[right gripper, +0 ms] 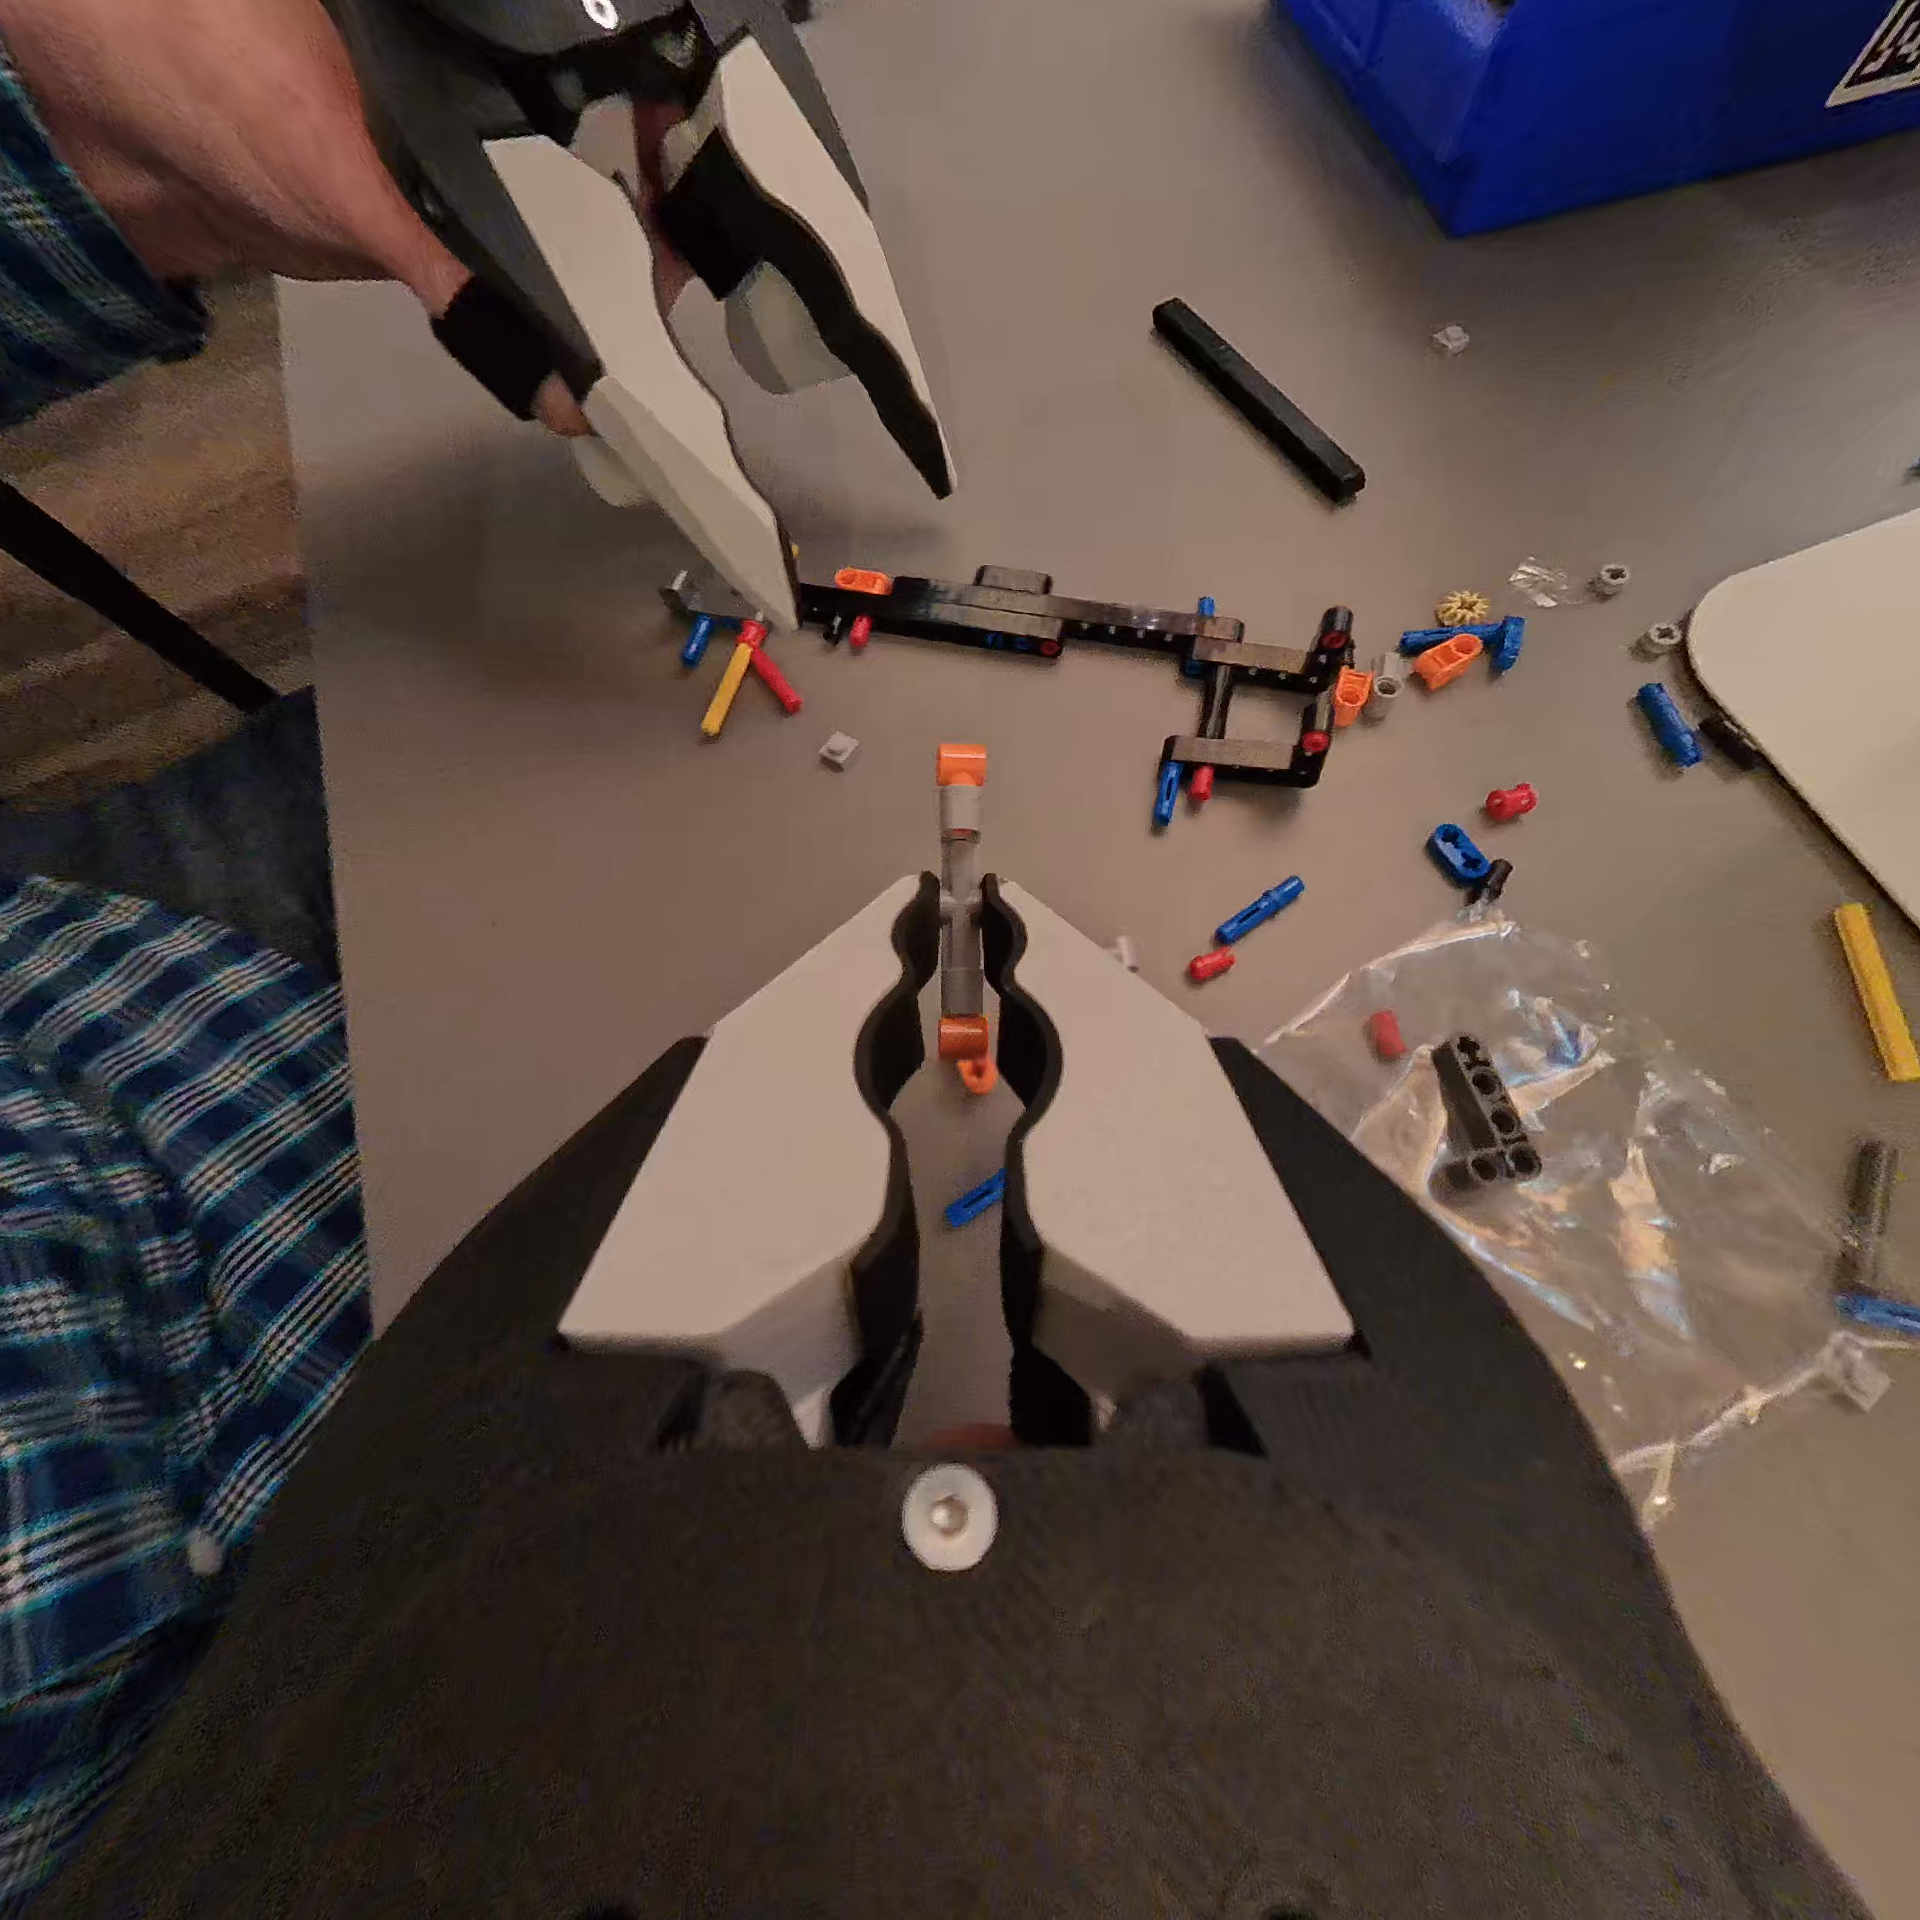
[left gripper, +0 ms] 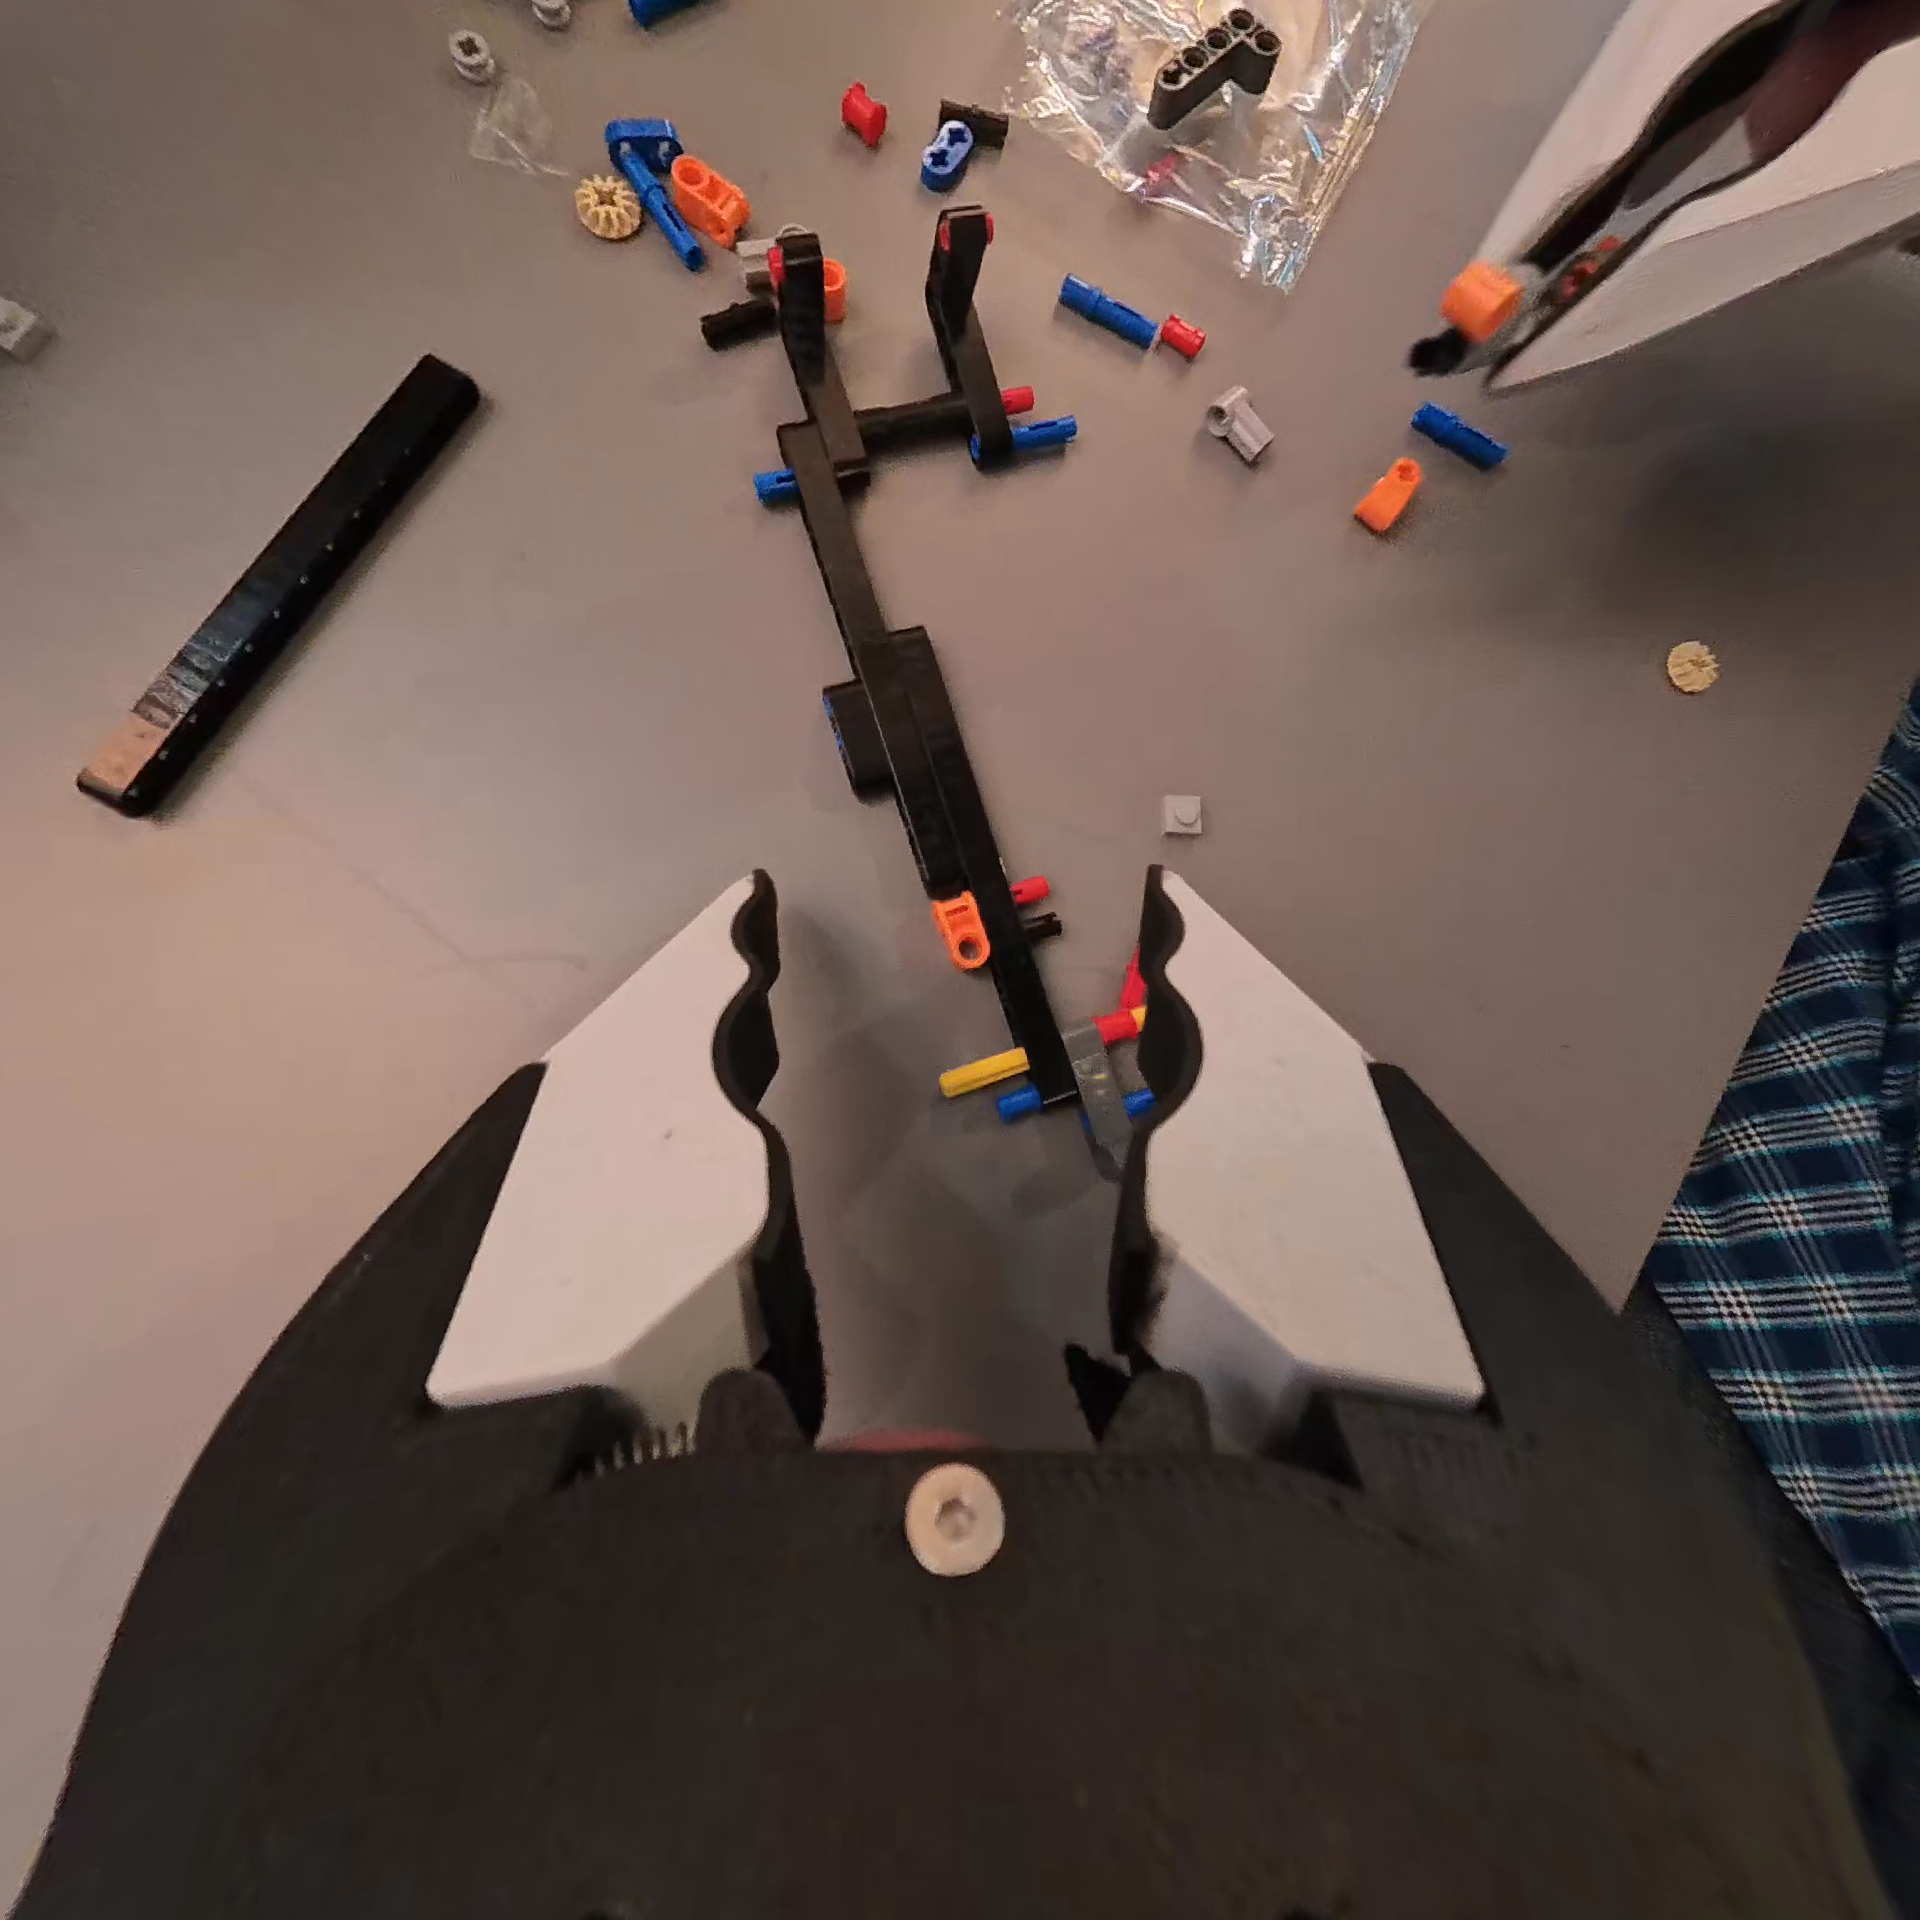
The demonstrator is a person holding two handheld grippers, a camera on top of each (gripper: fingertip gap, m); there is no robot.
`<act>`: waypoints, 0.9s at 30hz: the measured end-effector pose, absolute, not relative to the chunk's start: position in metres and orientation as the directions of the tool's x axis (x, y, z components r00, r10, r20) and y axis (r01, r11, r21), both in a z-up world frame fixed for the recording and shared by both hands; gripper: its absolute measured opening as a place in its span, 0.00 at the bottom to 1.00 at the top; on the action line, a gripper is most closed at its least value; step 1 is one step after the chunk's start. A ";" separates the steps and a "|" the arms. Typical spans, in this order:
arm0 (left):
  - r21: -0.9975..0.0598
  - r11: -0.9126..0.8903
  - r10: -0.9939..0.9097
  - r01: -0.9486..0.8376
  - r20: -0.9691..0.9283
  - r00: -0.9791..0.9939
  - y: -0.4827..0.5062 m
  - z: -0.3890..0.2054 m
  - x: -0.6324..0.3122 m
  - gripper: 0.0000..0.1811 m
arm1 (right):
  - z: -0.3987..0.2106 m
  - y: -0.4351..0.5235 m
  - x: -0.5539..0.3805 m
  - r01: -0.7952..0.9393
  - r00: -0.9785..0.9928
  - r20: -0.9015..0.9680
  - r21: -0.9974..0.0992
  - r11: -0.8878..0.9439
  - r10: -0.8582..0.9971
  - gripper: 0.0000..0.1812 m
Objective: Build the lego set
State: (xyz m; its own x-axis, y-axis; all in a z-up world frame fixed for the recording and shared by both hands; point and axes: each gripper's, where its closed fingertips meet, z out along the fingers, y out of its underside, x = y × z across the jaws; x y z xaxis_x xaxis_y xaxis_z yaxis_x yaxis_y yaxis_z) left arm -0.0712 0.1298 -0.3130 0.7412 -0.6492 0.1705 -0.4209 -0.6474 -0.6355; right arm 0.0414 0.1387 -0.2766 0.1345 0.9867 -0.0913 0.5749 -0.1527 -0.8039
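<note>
Grey table point(left gripper: 520, 935), perhaps carpet beyond.

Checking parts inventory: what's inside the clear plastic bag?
Inside the clear crinkled plastic bag: a black L-shaped holed beam and a small red pin. Glare and folds hide anything else.

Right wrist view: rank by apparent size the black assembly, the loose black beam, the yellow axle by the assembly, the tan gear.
1. Black assembly, spans the most by far.
2. Loose black beam.
3. Yellow axle.
4. Tan gear, smallest.
All lie on the table at middle distance, though the beam sits farther back, so it may look shorter than it is.
</note>
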 end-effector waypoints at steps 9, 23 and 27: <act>-0.639 -0.622 -0.673 -0.452 0.142 0.726 0.136 -0.318 -0.055 0.34 | -0.298 0.155 0.013 0.688 0.132 -0.033 -0.717 -0.115 0.991 0.03; -0.643 -0.632 -0.655 -0.433 0.145 0.741 0.142 -0.320 -0.052 0.33 | -0.316 0.156 -0.004 0.697 0.151 -0.234 -0.664 -0.271 0.960 0.03; -0.643 -0.647 -0.636 -0.409 0.159 0.756 0.152 -0.322 -0.047 0.28 | -0.309 0.165 -0.009 0.618 0.176 -0.384 -0.674 -0.405 0.906 0.03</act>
State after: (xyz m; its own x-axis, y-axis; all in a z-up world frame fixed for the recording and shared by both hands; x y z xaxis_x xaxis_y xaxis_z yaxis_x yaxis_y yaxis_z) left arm -0.0475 0.1523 -0.3220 0.7556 -0.6355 0.1585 -0.4095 -0.6473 -0.6429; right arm -0.0095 0.1654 -0.3092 0.1759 0.9063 -0.3842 0.6180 -0.4055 -0.6736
